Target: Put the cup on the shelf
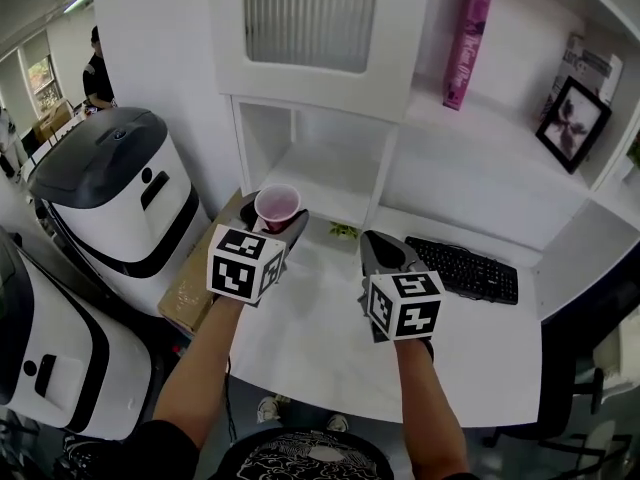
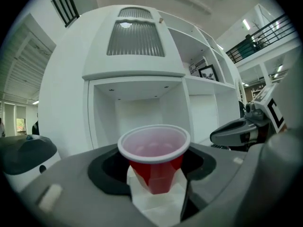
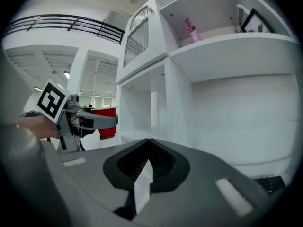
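**Holding the red cup short of the lower shelf opening**

Far left, two white machines with dark tops stand on the floor, a rear machine (image 1: 120,193) and a near machine (image 1: 45,358). A person (image 1: 97,68) stands beyond them in the background. A cardboard box (image 1: 188,293) sits low, just beside the left edge of the desk (image 1: 320,353).

The left gripper (image 1: 272,218) pinches the red cup (image 2: 154,157) by its body, below the white rim. The cup is upright with its mouth up. It is off the desk, over the back left corner, just in front of the lower compartment (image 1: 320,173) of the white shelf unit. It is not inside that compartment. White upright panels flank the opening. A closed door with ribbed glass (image 1: 311,13) sits directly above it.

A small green object (image 1: 344,231) lies on the desk at the foot of the compartment, between the two grippers. It is too small to identify.

The right gripper (image 1: 384,248) has its jaws pressed together with nothing between them. It hovers over the desk to the right of the cup, apart from it.

Further right, a black keyboard (image 1: 465,268) lies on the desk near the back wall. On the shelf above it, a pink box (image 1: 468,43) stands upright. A framed picture (image 1: 573,123) leans at the far right.
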`<state>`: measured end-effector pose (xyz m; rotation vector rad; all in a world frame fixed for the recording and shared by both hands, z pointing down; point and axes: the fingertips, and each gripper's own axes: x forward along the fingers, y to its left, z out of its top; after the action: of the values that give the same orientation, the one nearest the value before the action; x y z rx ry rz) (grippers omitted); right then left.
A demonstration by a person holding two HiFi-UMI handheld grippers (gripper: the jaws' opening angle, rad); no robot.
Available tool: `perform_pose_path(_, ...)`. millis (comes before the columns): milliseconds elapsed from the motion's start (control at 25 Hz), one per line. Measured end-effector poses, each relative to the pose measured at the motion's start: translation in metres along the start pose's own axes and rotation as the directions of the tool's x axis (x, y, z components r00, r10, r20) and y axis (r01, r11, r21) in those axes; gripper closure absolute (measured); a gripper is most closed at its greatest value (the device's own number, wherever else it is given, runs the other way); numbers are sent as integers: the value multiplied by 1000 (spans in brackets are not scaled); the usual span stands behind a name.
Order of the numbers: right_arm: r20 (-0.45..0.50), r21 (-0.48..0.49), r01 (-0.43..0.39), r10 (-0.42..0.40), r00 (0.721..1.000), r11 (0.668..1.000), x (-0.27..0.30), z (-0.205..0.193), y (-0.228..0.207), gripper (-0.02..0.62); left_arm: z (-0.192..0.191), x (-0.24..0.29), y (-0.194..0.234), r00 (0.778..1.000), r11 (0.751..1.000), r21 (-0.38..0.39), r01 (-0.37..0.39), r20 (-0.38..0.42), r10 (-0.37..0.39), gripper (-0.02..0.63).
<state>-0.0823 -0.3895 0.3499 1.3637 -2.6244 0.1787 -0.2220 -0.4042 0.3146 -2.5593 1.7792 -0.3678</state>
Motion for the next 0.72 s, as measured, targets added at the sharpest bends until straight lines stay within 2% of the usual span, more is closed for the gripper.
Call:
perform_pose_path(360, 12, 42, 92, -92, 996, 995, 10, 2, 7, 568, 14, 27, 10, 991, 990, 55, 129, 15, -130, 192)
perform_pose_path(720, 0, 57, 178, -178, 984, 982, 17, -6, 17, 568, 15, 59, 10, 966, 964, 80, 254, 24, -256, 192)
